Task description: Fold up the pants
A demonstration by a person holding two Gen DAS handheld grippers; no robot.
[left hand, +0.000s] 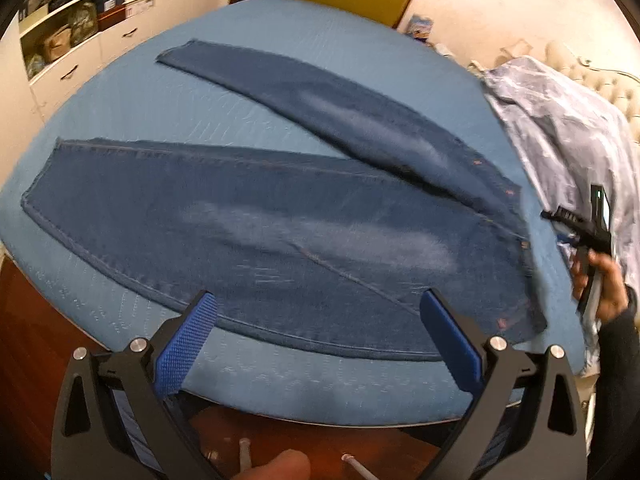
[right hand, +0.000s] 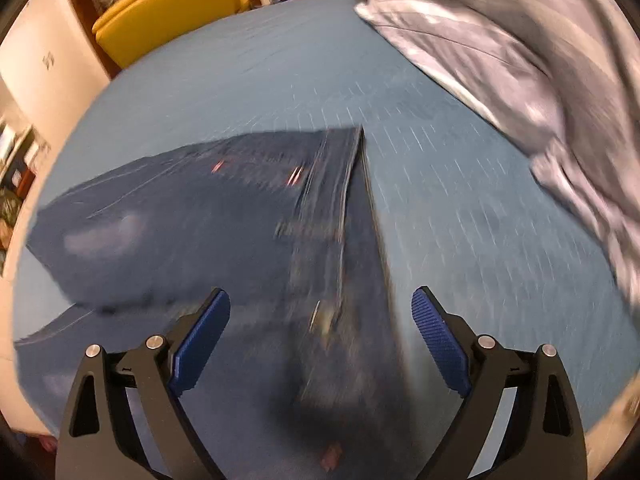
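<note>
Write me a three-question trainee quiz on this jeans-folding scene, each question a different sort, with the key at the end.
1. True or false: the jeans lie with their two legs spread apart on the blue bedcover.
2. Multiple choice: the left gripper is (A) shut on the waistband, (B) open and holding nothing, (C) shut on a leg hem.
3. Fill in: in the right wrist view, the open right gripper points at the jeans' ____ end.

Key
1. True; a wedge of bedcover shows between the legs.
2. B; its blue pads stand wide apart above the near leg.
3. Waist; the picture is motion-blurred, but the waistband edge and rivets can be made out.
</note>
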